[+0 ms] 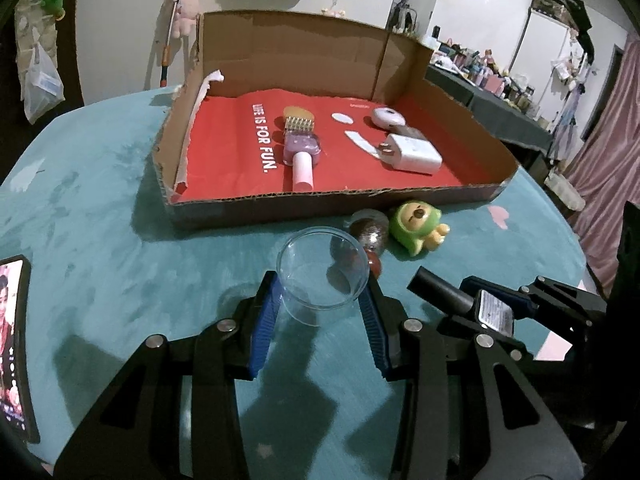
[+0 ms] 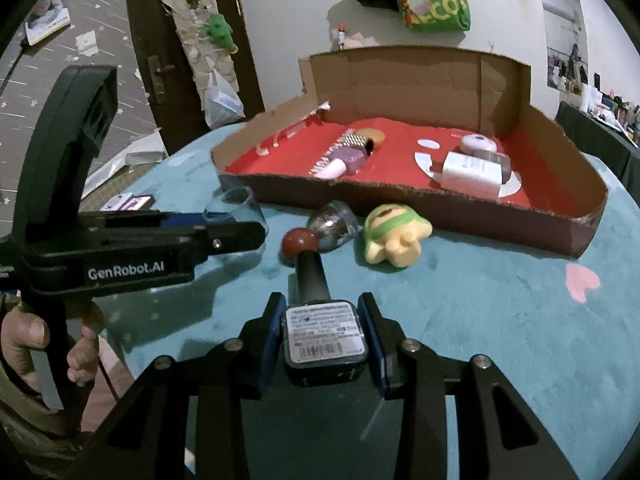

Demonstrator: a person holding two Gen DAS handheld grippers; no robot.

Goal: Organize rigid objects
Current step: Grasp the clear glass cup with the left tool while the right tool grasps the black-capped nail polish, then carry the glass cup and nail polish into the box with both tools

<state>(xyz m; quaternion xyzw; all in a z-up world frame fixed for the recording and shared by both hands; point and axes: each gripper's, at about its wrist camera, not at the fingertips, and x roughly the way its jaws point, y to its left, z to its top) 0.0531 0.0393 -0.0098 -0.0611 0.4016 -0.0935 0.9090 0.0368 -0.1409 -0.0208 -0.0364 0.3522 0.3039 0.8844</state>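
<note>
My left gripper point(image 1: 320, 312) is shut on a clear plastic cup point(image 1: 322, 274), held above the teal table; the cup also shows in the right wrist view point(image 2: 236, 204). My right gripper point(image 2: 323, 334) is shut on a dark nail polish bottle point(image 2: 325, 338) with a black cap point(image 2: 311, 272); it also shows in the left wrist view point(image 1: 494, 312). A cardboard box point(image 1: 304, 204) with a red liner holds a purple nail polish bottle point(image 1: 301, 150), a white charger point(image 1: 414, 152) and a small pink-white case point(image 1: 387, 117).
A green-and-yellow toy point(image 1: 418, 222), a glittery bottle point(image 1: 370, 232) and a red ball point(image 2: 299, 242) lie on the table point(image 1: 100, 208) in front of the box. A phone point(image 1: 14, 344) lies at the table's left edge.
</note>
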